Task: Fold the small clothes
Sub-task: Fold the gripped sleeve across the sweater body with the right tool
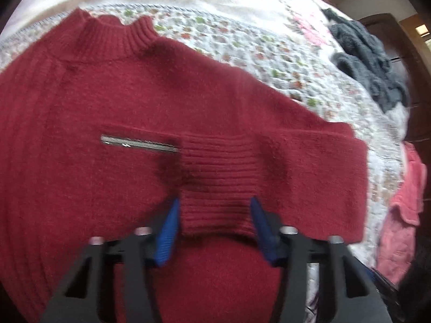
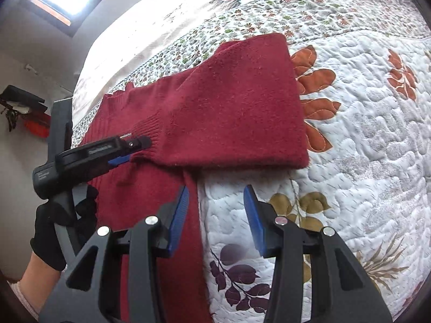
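A dark red knit sweater (image 1: 113,102) lies flat on the quilted bedspread (image 2: 363,134), its ribbed collar (image 1: 107,40) at the far side. One sleeve (image 2: 237,107) is folded across the body. The sleeve's ribbed cuff (image 1: 215,177) rests between the blue fingers of my left gripper (image 1: 215,202), which stands open around it. A short silver zipper (image 1: 137,144) shows just left of the cuff. My right gripper (image 2: 216,191) is open above the sweater's near edge (image 2: 188,215) and the bare quilt. In the right wrist view a black-gloved hand (image 2: 62,226) holds the left gripper (image 2: 134,150) at the cuff.
A grey knit garment (image 1: 369,62) lies heaped at the bed's far right, and a pink garment (image 1: 401,210) sits near the right edge. Dark wooden furniture (image 1: 390,32) stands beyond the bed. Floral quilt (image 2: 296,242) extends right of the sweater.
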### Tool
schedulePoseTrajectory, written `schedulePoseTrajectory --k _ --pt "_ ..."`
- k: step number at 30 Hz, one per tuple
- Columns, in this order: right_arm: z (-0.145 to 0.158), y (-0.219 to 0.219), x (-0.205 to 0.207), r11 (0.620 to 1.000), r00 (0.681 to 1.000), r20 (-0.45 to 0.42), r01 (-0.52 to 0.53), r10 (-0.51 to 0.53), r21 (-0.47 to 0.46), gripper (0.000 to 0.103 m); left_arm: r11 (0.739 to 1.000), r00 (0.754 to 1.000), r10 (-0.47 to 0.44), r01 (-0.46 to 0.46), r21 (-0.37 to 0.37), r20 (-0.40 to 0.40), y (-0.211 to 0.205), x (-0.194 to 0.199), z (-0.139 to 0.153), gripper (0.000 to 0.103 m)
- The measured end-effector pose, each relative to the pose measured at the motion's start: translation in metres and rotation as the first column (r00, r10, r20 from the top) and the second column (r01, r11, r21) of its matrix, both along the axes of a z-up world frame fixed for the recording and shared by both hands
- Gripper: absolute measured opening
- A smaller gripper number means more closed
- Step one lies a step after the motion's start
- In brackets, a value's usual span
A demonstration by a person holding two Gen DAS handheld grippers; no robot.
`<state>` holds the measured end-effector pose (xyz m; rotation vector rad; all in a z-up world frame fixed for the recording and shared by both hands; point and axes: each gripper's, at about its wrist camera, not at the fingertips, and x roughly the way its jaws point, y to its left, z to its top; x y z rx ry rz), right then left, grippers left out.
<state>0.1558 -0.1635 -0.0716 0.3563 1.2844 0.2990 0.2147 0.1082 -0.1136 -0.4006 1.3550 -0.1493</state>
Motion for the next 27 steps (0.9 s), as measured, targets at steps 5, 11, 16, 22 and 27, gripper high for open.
schedulePoseTrajectory --k 5,11,16,22,27 --pt "0.005 -0.011 -0.004 1.0 1.0 0.01 0.017 -0.016 -0.026 0.043 0.997 0.996 0.051 -0.047 -0.058 0.076 0.012 -0.013 0.024 0.018" --pt "0.01 -0.018 0.002 0.999 0.999 0.017 0.043 -0.043 -0.026 0.043 0.991 0.967 0.136 -0.129 -0.049 0.217 0.052 -0.036 0.071 0.017" --pt "0.007 -0.012 0.014 0.999 0.999 0.004 0.05 -0.05 0.01 0.043 0.978 0.944 0.187 -0.205 0.039 0.27 0.108 -0.045 0.088 0.017" --pt "-0.004 0.015 0.035 0.998 0.999 -0.026 0.033 -0.032 0.059 0.043 0.953 0.93 0.247 -0.284 0.106 0.274 0.159 -0.055 0.089 0.017" --pt "-0.018 0.051 0.053 0.999 0.998 -0.059 -0.027 0.029 0.034 0.043 0.923 0.911 0.315 -0.36 0.14 0.264 0.202 -0.065 0.082 0.017"
